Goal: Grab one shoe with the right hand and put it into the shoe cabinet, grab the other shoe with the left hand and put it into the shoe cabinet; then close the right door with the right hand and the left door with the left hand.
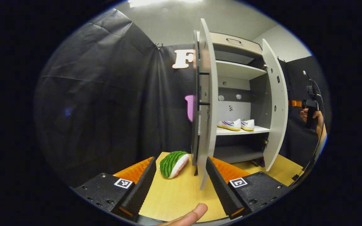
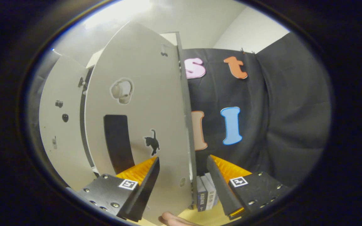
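The shoe cabinet [image 1: 234, 70] stands with both doors swung wide. Two white shoes [image 1: 229, 124] [image 1: 248, 125] sit side by side on its middle shelf. My left gripper [image 1: 181, 188] is open, low over the wooden table, and the left door's [image 1: 206, 106] bottom corner hangs just by its right finger [image 1: 220, 185]. The right door [image 1: 275, 106] stands open beyond, with the other gripper [image 1: 309, 106] in a hand behind it. In the right gripper view my right gripper [image 2: 184, 188] is open, and the right door's [image 2: 143, 103] free edge stands between its spread fingers.
A watermelon-patterned plush [image 1: 173, 164] lies on the table [image 1: 174, 197] left of the cabinet. A few books [image 2: 206, 194] stand behind the right door's lower edge. The door face carries a black handle [image 2: 118, 141] and a cat sticker [image 2: 152, 142]. A thumb [image 1: 190, 215] shows at the bottom.
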Action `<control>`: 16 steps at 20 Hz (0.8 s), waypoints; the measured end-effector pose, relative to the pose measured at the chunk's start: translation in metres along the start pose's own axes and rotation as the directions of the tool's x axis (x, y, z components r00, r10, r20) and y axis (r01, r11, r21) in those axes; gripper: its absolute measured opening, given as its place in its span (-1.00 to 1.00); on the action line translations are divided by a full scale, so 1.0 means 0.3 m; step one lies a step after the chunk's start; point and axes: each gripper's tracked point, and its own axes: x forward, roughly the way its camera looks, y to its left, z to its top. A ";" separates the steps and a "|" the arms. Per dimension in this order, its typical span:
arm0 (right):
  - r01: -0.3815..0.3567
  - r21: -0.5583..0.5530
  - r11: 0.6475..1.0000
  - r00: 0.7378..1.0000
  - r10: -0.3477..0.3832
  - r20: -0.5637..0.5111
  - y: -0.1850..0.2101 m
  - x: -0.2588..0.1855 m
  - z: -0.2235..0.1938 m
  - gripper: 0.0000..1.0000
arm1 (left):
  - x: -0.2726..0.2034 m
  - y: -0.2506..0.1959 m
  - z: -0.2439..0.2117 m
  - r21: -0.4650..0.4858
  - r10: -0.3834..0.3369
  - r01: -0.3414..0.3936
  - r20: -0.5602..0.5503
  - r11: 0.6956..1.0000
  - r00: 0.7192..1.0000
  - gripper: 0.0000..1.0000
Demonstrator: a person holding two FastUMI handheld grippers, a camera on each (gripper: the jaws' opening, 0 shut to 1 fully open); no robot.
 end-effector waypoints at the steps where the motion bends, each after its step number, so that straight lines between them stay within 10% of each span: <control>1: -0.037 -0.029 0.999 0.999 0.036 -0.036 0.051 -0.003 -0.037 0.70 | 0.005 0.016 0.002 -0.004 0.007 -0.007 -0.001 1.000 1.000 0.92; 3: -0.045 -0.083 0.996 0.999 0.044 -0.025 0.098 -0.006 -0.048 0.96 | 0.019 0.044 0.010 -0.017 0.024 -0.024 0.010 1.000 1.000 0.92; 16: -0.132 -0.068 0.989 0.991 0.133 0.010 0.231 -0.319 -0.140 0.96 | 0.248 0.183 0.175 -0.132 -0.036 0.048 0.086 0.990 0.996 0.83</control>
